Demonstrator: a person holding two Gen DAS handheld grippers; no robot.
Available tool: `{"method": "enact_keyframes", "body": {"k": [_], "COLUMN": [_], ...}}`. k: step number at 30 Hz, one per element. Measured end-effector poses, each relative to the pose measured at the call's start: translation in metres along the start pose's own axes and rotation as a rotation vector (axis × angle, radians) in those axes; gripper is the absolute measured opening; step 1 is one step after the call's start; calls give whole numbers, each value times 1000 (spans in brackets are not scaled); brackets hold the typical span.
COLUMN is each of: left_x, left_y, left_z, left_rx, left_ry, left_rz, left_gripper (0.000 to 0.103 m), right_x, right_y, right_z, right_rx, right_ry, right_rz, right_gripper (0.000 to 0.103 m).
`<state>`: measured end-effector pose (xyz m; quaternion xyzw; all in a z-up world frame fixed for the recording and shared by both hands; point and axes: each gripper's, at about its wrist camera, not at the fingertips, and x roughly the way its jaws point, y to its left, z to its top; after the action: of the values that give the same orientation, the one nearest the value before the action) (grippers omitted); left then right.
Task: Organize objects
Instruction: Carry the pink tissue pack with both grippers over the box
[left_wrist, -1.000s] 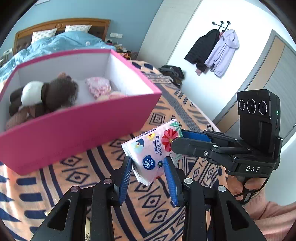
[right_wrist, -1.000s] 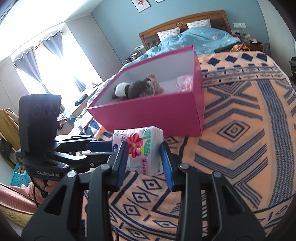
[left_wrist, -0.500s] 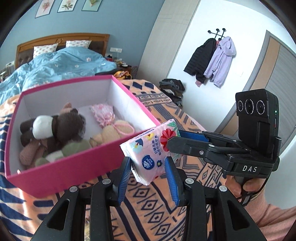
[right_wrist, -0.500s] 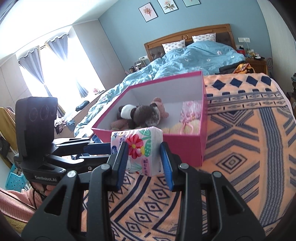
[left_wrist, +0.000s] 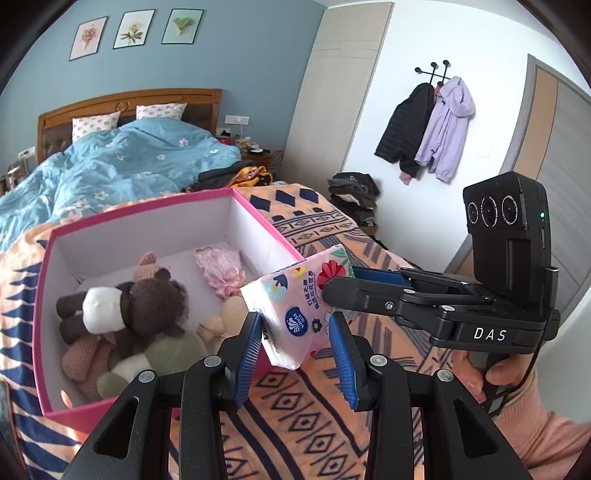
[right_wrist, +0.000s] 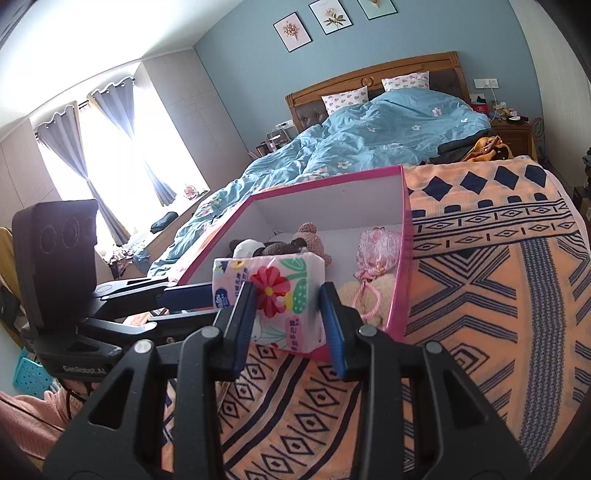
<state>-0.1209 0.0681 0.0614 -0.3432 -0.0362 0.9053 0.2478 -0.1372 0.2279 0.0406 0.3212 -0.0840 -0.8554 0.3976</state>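
Two tongs share one item: a floral tissue pack (left_wrist: 295, 306), held in the air above the near rim of the pink box (left_wrist: 44, 332). Left wrist view: the left tongs (left_wrist: 295, 343) have both blue pads pressed to the pack's lower end; the right tongs (left_wrist: 341, 284) reach in from the right and clamp its upper end. Box contents, as seen here: a dark brown plush with a white muzzle (left_wrist: 122, 306) at left, tan and green soft toys (left_wrist: 155, 354) along the near wall, a pink patterned pouch (left_wrist: 219, 266) at the far right corner; the far left floor of the box is bare. The box stands on a bed with an orange-and-navy patterned blanket (left_wrist: 314, 417). Right wrist view: the right tongs (right_wrist: 286, 317) grip the tissue pack (right_wrist: 273, 291) on both sides, and the left tongs (right_wrist: 192, 295) enter from the left, closed on its left end. The pink box (right_wrist: 404, 258) lies just beyond, open-topped, with the plush (right_wrist: 280, 247) and the pouch (right_wrist: 378, 251) visible inside. Step in hand, judged: carrying the pack to the box for stowing. Next move calls for going forward over the rim, lowering into a free spot, then releasing both grips together so the pack does not twist.
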Motion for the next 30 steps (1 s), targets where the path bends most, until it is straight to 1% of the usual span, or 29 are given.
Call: {"method": "enact_keyframes", "body": {"k": [13,25,30], "left_x": [23,48,59], "left_y": [18,40,46], "left_z": [15,21,21], "left_rx": [-12,-69,-82], "left_ry": [29,78,100], "left_rz": [43,30,41], "left_gripper": [37,37,37], "right_x": [25,51,62], "right_y": [-13,-26,-31], "right_z": [16,23,24], "right_rx": [12,29,29], "right_ry": [26,70,92], "right_rz": [-26,-58,-77], "right_gripper": [39,39,39]}}
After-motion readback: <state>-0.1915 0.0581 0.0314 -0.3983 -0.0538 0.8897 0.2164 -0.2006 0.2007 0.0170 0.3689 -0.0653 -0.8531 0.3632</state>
